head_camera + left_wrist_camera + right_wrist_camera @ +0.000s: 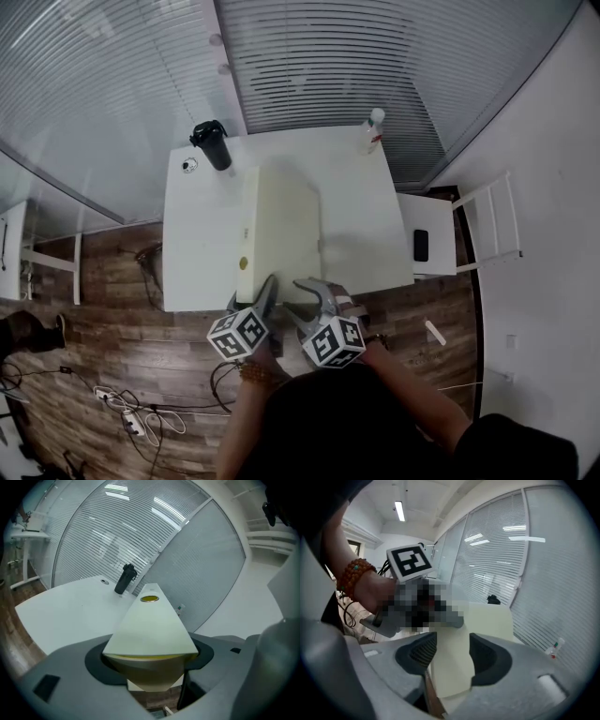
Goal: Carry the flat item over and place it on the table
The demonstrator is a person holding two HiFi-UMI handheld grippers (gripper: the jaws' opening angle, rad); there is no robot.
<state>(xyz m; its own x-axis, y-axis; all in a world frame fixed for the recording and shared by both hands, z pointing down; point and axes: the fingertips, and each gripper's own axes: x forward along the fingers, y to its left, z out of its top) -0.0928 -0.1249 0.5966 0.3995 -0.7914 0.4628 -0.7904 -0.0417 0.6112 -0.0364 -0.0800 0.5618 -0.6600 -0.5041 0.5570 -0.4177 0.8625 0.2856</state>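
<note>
A pale yellow flat board [281, 234] lies lengthwise on the white table [197, 244], its near end at the table's front edge. My left gripper [267, 289] is shut on that near end; in the left gripper view the board [150, 625] runs away from the jaws [150, 656] to a small brass ring [149, 599] at its far end. My right gripper [314, 292] is just to the right, open. In the right gripper view the board [487, 620] passes between the spread pads of the right gripper [452, 660], with a gap on the left side.
A black bottle [212, 143] stands at the table's far left corner and a spray bottle [373, 129] at the far right. A white stool [441, 267] bearing a black phone [421, 245] sits to the right. Cables [141, 417] lie on the wooden floor.
</note>
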